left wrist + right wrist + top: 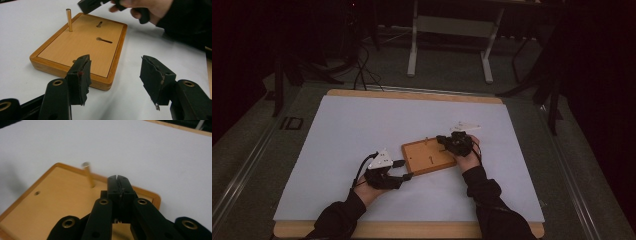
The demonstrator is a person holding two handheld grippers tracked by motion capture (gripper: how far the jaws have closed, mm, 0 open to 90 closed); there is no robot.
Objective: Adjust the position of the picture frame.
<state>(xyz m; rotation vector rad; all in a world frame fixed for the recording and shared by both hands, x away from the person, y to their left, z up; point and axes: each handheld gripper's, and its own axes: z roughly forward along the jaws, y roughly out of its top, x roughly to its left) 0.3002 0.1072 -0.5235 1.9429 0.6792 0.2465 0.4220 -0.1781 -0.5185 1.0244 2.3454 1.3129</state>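
Note:
A wooden board (pixel 428 156) lies on the white sheet (pixel 347 130), with a brass peg (pixel 69 20) standing upright near one corner and two keyhole slots (pixel 103 40) cut in its top. My left gripper (pixel 115 75) is open at the board's near edge: one pad (pixel 79 77) sits in front of the rim and the other is over the sheet. My right gripper (pixel 118 179) is shut with nothing visible between its jaws. It hovers over the board just beside the peg (pixel 88 173). In the high view, the left gripper (pixel 403 170) is at the board's left corner and the right gripper (pixel 447 141) at its far right.
A small round hole (pixel 37 193) marks the board near another corner. The sheet covers a wooden table (pixel 412 93). Beyond its far edge stand a white desk frame (pixel 449 30) and cables (pixel 362 65) on a dark floor.

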